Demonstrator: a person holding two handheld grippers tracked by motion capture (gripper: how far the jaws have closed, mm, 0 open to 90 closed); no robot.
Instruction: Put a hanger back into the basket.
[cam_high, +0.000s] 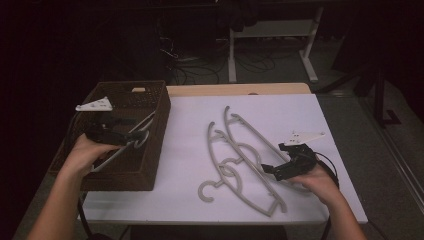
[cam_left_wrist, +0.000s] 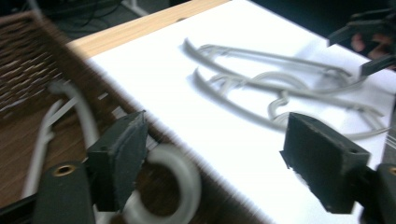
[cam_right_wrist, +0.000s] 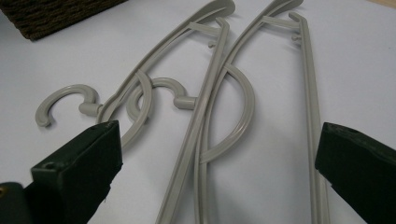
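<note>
Brown woven basket (cam_high: 155, 120) at table's left holding one grey hanger (cam_high: 122, 147), left gripper (cam_high: 131, 136) spread wide above its hook, right gripper (cam_high: 270, 170) released over two overlapping hangers (cam_high: 240, 160) on white tabletop (cam_high: 185, 125).

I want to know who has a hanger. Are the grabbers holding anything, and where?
Nothing is held. The left gripper is open above a hanger's hook in the basket. The right gripper is open over two hangers on the table.

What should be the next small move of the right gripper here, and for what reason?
Probably lower the right gripper and close it on the nearer grey hanger. Its jaws stand open on either side of that hanger's bars without touching them. One hanger already leans in the basket by the open left gripper, and two lie on the table.
</note>
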